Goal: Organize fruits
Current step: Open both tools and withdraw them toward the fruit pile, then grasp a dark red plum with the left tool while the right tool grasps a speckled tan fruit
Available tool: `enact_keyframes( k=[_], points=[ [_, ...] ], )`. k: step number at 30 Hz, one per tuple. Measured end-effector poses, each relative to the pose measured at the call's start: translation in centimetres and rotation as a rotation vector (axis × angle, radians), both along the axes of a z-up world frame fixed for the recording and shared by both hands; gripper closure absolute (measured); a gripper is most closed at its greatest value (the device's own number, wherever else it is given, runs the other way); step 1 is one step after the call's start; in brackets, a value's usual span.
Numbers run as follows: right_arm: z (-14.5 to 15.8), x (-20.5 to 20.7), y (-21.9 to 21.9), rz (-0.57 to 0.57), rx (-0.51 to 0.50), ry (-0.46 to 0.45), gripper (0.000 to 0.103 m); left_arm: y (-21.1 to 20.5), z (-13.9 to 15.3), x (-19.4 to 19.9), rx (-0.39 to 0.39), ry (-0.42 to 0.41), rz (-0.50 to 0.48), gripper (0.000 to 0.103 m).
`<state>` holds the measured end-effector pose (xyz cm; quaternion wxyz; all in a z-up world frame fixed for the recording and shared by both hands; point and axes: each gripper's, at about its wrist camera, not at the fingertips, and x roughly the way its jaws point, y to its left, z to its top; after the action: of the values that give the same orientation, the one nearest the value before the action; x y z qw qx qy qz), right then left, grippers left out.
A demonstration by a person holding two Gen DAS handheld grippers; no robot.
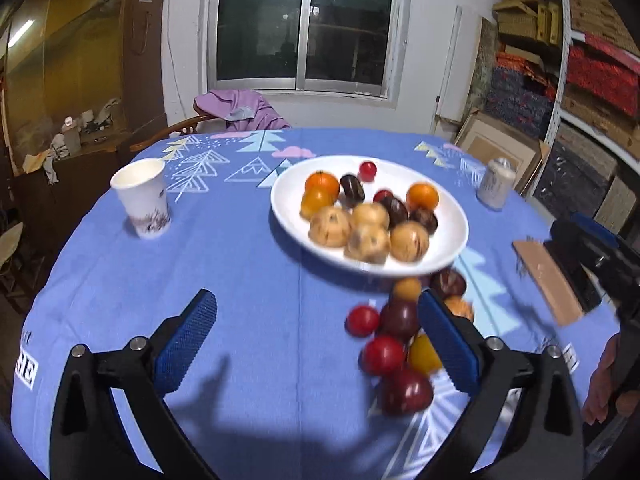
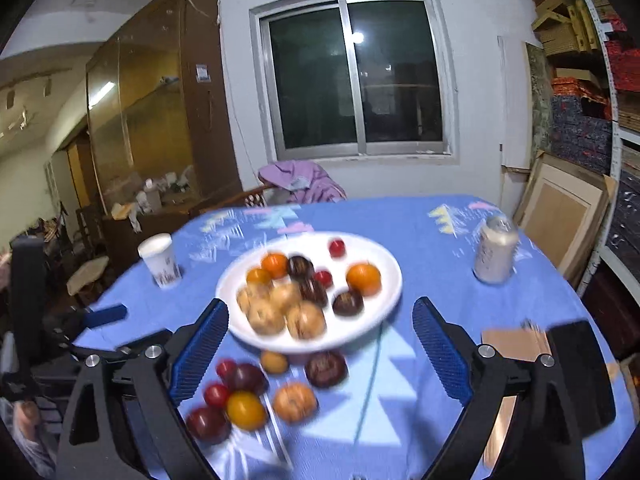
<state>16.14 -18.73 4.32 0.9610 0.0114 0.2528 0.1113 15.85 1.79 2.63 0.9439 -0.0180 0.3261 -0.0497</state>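
A white plate (image 1: 288,208) (image 2: 380,264) in the middle of the blue tablecloth holds oranges, dark plums, tan round fruits and small red ones. Loose fruit (image 1: 382,354) (image 2: 246,410) lies on the cloth in front of the plate: red, dark purple, yellow and orange pieces. My left gripper (image 1: 320,344) is open above the cloth with nothing between its fingers; the loose fruit sits around its right finger (image 1: 448,344). My right gripper (image 2: 320,352) is also open and holds nothing, and the loose fruit lies below, between its fingers and towards the left one.
A paper cup (image 1: 144,200) (image 2: 160,260) stands left of the plate and a silver can (image 1: 496,184) (image 2: 494,254) to its right. A cardboard piece (image 1: 548,284) (image 2: 512,344) with a dark flat object lies at the right. A chair with a purple garment (image 1: 244,108) stands behind the table.
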Motion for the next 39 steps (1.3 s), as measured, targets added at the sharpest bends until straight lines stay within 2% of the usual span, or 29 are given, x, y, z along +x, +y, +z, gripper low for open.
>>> enact_keyframes(
  k=[3, 8, 13, 18, 20, 23, 30, 34, 37, 38, 39],
  points=[
    [-1.6, -1.1, 0.2, 0.006, -0.035, 0.034, 0.009, -0.8, -1.6, -2.0, 0.034, 0.008, -0.021, 0.004],
    [-1.9, -1.7, 0.5, -0.018, -0.043, 0.004, 0.009, -2.1, -2.0, -3.6, 0.076, -0.020, -0.054, 0.004],
    [-2.9, -0.8, 0.0, -0.043, 0.008, 0.074, 0.009, -3.2, -3.4, -2.2, 0.051, 0.077, -0.127, 0.004],
    [-3.7, 0.0, -0.3, -0.090, -0.009, 0.124, 0.009, -4.3, -4.2, -2.0, 0.081, 0.095, -0.159, 0.004],
    [-4.5, 0.7, -0.4, -0.080, 0.009, 0.192, 0.009, -5.0, -4.6, -1.8, 0.108, 0.111, -0.171, 0.004],
    [-5.0, 1.1, -0.8, -0.079, 0.034, 0.219, 0.009, -5.8, -4.8, -1.8, 0.134, 0.117, -0.195, 0.004],
    [-5.1, 0.9, -1.4, -0.083, 0.097, 0.201, 0.008, -5.5, -4.8, -1.6, 0.071, 0.127, -0.222, 0.004],
    [-5.6, 1.4, -0.7, -0.056, 0.062, 0.243, 0.008, -4.9, -4.8, -1.2, 0.026, 0.142, -0.211, 0.004],
    [-5.7, 1.4, 0.5, -0.020, 0.002, 0.239, 0.008, -5.1, -4.8, -1.1, 0.028, 0.140, -0.219, 0.012],
    [-5.7, 1.3, 0.9, -0.006, -0.018, 0.233, 0.008, -5.2, -4.9, -1.1, 0.031, 0.142, -0.229, 0.021],
    [-5.6, 1.2, 1.5, 0.012, -0.039, 0.224, 0.009, -5.4, -5.0, -1.1, 0.034, 0.148, -0.239, 0.026]
  ],
)
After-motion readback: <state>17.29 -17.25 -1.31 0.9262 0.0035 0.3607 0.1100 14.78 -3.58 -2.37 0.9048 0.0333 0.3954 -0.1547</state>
